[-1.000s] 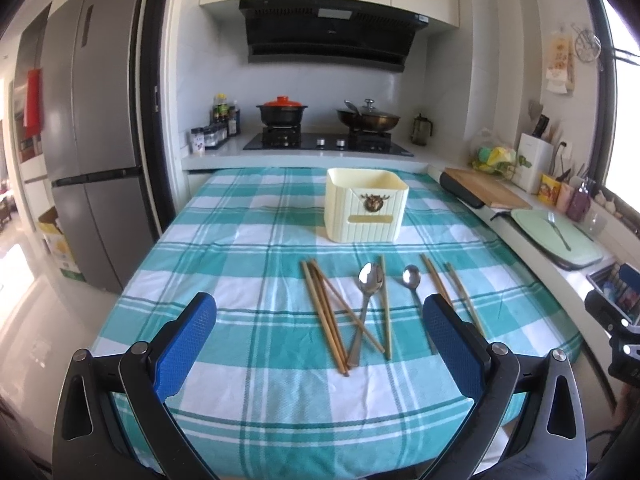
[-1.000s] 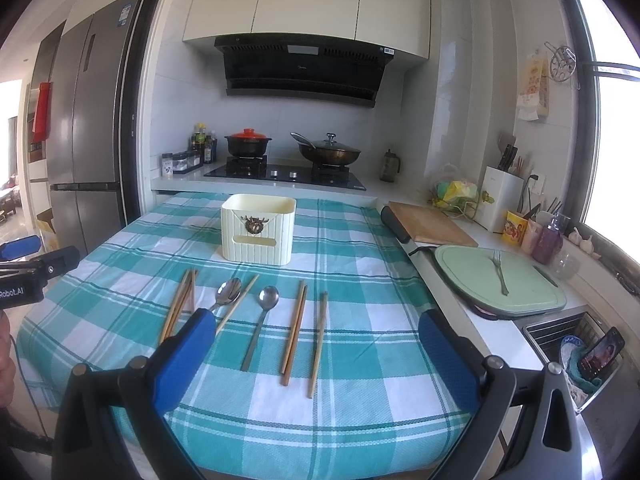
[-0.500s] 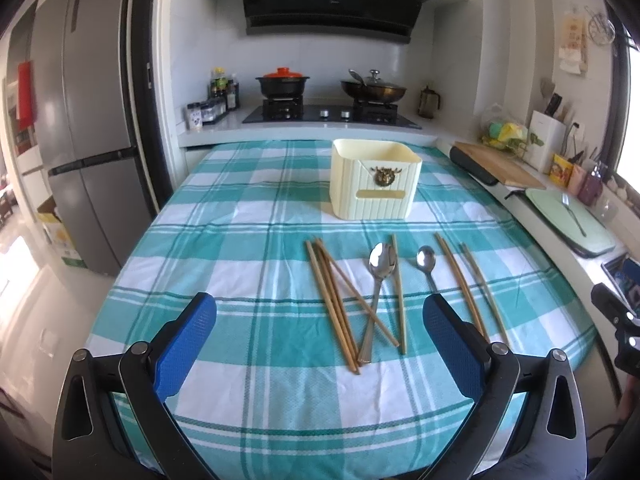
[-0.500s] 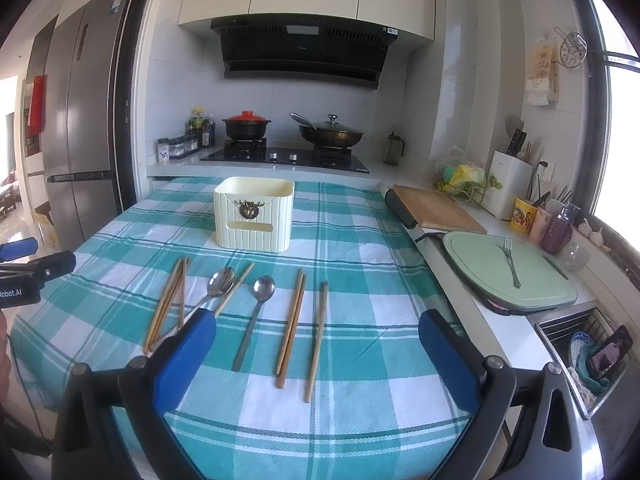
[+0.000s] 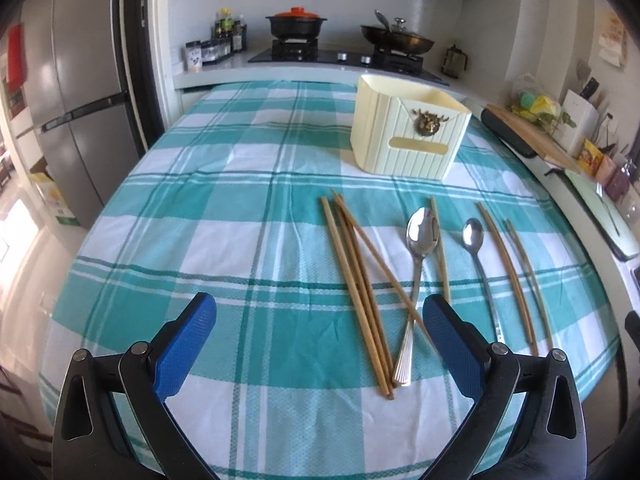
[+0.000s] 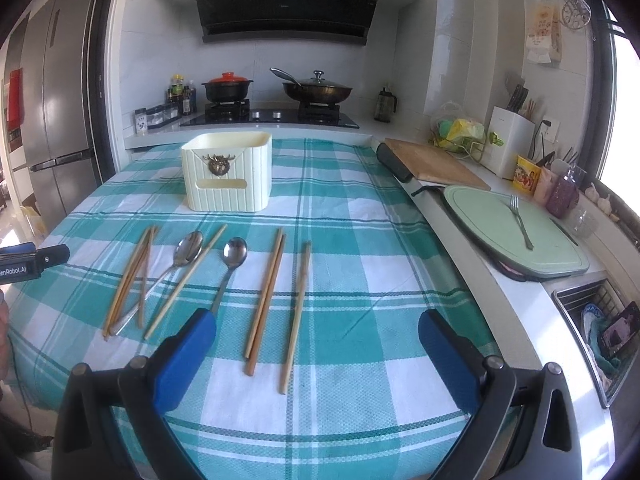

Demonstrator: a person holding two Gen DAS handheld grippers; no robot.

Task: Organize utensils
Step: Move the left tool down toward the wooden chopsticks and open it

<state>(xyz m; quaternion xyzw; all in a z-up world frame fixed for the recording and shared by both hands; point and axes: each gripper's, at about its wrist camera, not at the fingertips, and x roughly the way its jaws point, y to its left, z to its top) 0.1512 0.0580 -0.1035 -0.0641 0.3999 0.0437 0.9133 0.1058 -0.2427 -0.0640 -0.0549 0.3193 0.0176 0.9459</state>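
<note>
Since a second ago both cameras have tipped down and moved in toward the table: the utensils now fill more of each view, and the range hood is nearly cut off at the top of the left view.

The left gripper (image 5: 318, 322) hovers low over the near edge of the checked tablecloth (image 5: 224, 248), fingers spread wide and holding nothing; its right pad (image 5: 450, 340) sits just beside the handle of the big spoon (image 5: 416, 276) and the crossed bundle of chopsticks (image 5: 358, 276).

The right gripper (image 6: 316, 340) is likewise released and empty, with a pair of chopsticks (image 6: 266, 296) and a single chopstick (image 6: 298, 308) lying between its fingers' line of sight. The small spoon (image 6: 232, 264) lies left of them. The cream holder box (image 6: 228, 178) stands upright farther back.
</note>
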